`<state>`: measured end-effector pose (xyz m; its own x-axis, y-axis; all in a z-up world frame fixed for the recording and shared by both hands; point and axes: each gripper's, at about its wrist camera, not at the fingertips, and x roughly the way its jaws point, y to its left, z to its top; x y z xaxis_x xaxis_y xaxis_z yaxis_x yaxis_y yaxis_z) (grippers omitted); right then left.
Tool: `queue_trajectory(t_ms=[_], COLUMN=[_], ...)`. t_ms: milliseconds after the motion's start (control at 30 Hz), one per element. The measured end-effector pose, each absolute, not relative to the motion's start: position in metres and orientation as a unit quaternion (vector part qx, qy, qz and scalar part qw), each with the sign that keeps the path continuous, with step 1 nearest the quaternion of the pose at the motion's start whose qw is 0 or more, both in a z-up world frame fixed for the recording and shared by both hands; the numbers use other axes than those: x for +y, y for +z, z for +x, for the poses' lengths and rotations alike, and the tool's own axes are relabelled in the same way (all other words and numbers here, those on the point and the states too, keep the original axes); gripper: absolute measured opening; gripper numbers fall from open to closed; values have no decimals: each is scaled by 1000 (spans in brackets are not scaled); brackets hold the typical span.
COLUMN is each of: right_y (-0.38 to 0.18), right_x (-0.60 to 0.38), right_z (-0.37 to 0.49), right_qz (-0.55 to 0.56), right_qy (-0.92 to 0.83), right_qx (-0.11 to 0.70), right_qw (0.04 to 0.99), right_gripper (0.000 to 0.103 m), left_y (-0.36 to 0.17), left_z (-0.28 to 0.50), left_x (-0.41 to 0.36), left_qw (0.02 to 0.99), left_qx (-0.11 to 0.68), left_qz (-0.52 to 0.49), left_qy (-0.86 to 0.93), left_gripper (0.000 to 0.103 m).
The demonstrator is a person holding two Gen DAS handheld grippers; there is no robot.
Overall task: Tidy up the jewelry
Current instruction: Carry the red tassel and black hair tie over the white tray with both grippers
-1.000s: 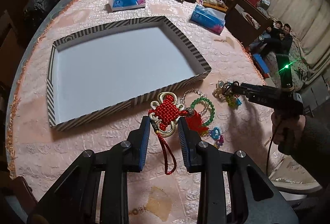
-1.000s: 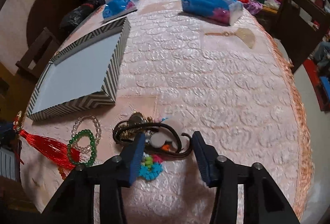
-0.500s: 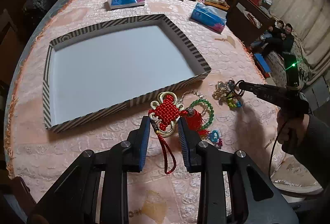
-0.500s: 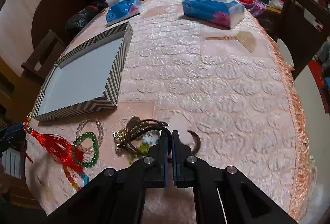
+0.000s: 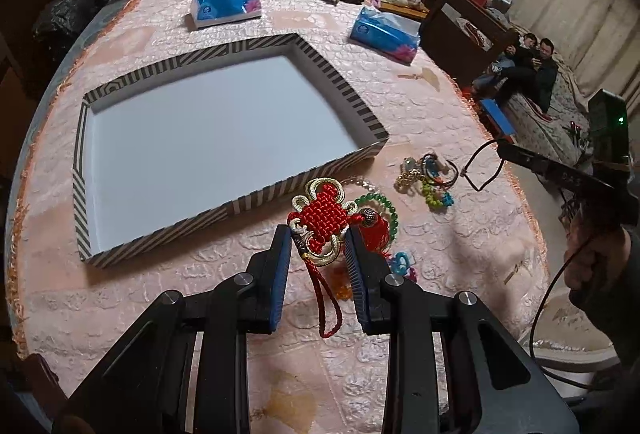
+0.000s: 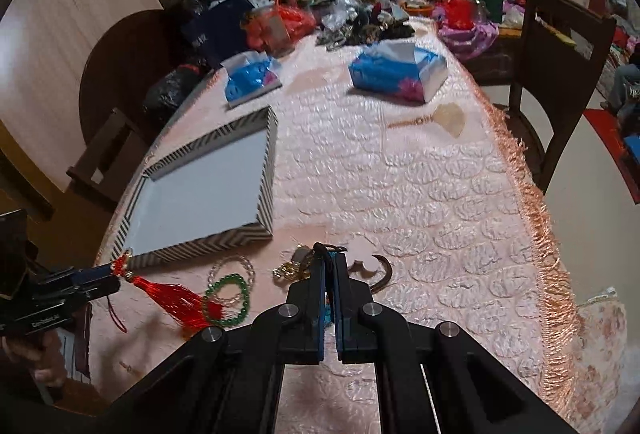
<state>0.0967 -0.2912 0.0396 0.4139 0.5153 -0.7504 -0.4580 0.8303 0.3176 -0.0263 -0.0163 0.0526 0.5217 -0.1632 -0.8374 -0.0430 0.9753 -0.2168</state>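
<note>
My left gripper (image 5: 318,242) is shut on a red Chinese-knot ornament (image 5: 323,215) with gold loops and holds it just above the table, in front of the striped tray (image 5: 276,190); its red tassel (image 6: 176,300) trails on the cloth. My right gripper (image 6: 330,262) is shut on a dark cord necklace (image 5: 478,170) and lifts it off the pile of jewelry (image 5: 430,180). The tray's white inside holds nothing. A green bead bracelet (image 6: 228,300) and a clear bead bracelet (image 6: 232,268) lie between the two grippers.
Two blue tissue packs (image 5: 226,4) (image 5: 384,34) lie beyond the tray. A small fan (image 6: 444,118) lies on the pink tablecloth at the right. Bags and clutter fill the far end of the table. A wooden chair (image 6: 560,46) stands at the right edge.
My right gripper shut on the dark cord and has lifted it up and away from the pile. My left gripper has kept the red knot and risen slightly.
</note>
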Motion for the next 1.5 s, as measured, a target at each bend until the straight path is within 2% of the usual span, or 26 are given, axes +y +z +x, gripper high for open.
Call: queue_trajectory(t_ms=[833,1500], right_y=[70,106], right_x=[-267,-241], right_z=[67,62], right_qz=[-27,-48], right_qy=[253,272], right_qx=[452,422], right_qw=[855,864], right_gripper=[3,3], left_y=[102,117], left_z=[-29,-33], left_x=[-13,-6], left_qw=[887,897], left_qx=[447,427], left_qz=[-99,-108], left_qy=[-58,-40], left_gripper=[26,26])
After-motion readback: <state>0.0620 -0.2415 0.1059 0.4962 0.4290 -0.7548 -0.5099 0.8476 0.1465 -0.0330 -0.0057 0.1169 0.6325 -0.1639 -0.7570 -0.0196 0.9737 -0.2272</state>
